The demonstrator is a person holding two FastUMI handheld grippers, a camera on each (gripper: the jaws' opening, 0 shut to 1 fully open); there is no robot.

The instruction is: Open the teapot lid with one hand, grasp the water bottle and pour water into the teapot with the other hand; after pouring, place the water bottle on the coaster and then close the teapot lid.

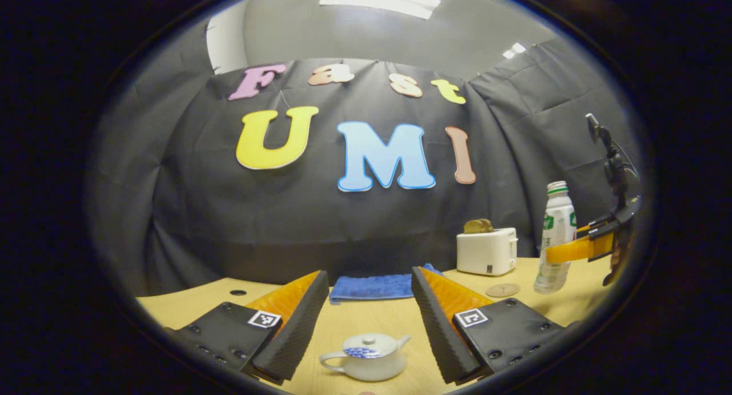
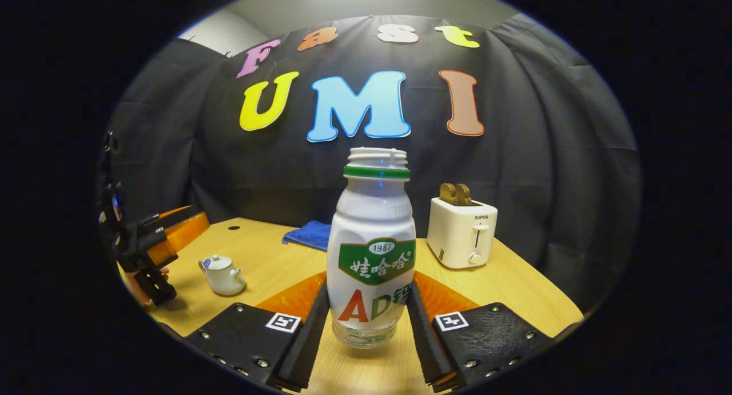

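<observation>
Left tongs (image 1: pixel 369 275) spread wide and empty, poised over the teapot (image 1: pixel 369 358) - pot framed squarely in the gap between the two fingers, presumably so as to line up on the lid (image 1: pixel 369 344). Lid seated on the pot, spout pointing toward the right side of the bench (image 1: pixel 354 320). Pot standing upright toward the near edge, well apart from everything else.

Right tongs (image 2: pixel 369 286) clenched on the bottle (image 2: pixel 372 252), one finger pressed to each side of the lower body, low enough to leave the neck free for pouring. Bottle upright or nearly so, uncapped, mouth open to the ceiling. Seen from the left gripper view, held close to the right edge of the bench, just beside the coaster (image 1: pixel 502 290) rather than on it. Hard to tell whether the base touches the wood or hangs just off it. Water level hidden by the label.

Coaster bare, lying in front of the toaster (image 1: pixel 486 251) toward the far edge; blue towel (image 1: pixel 372 286) folded along the far edge, clear of the work.

Judging by this alone - lid closed, bottle gripped, coaster vacant - neither the pouring nor the setting-down settled either way.
</observation>
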